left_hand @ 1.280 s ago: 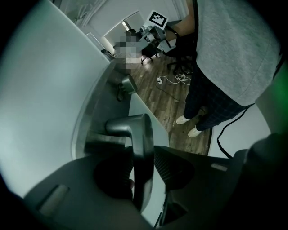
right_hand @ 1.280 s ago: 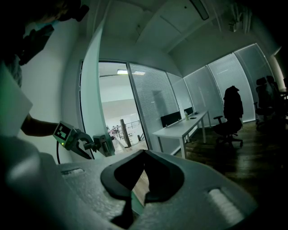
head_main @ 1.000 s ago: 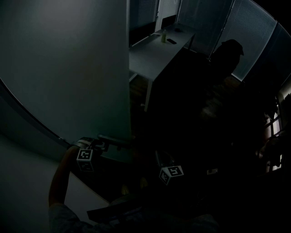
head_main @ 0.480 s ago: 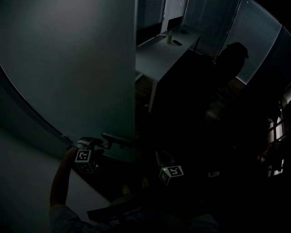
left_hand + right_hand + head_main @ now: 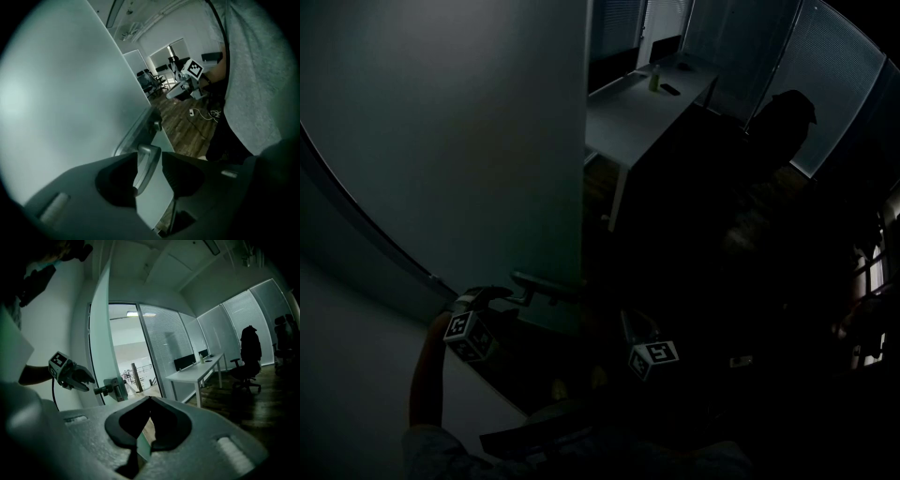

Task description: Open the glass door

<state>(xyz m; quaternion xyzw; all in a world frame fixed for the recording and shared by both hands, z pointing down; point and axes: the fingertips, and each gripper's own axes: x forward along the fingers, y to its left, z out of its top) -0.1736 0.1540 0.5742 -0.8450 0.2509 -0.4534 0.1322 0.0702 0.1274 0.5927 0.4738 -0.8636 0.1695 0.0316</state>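
Observation:
The frosted glass door (image 5: 469, 141) stands ajar, edge-on in the right gripper view (image 5: 101, 333). Its metal lever handle (image 5: 546, 286) sticks out near the door's edge. My left gripper (image 5: 502, 295) reaches it from the left. In the left gripper view the handle (image 5: 146, 164) fills the gap between the jaw tips, and the left gripper (image 5: 149, 154) is shut on it. From the right gripper view the left gripper (image 5: 89, 383) sits at the handle's (image 5: 104, 389) free end. My right gripper (image 5: 150, 399) hangs lower right (image 5: 636, 326), shut and holding nothing.
Beyond the doorway a white desk (image 5: 637, 103) runs along slatted glass partitions (image 5: 164, 343). An office chair with a coat over it (image 5: 248, 357) stands further right. A pale wall (image 5: 356, 375) borders the door on the left. The floor is dark wood.
The left gripper's marker cube has shifted slightly left and down and turned a little at the handle. The head view has drifted, so the door edge sits further right. The right gripper is unmoved.

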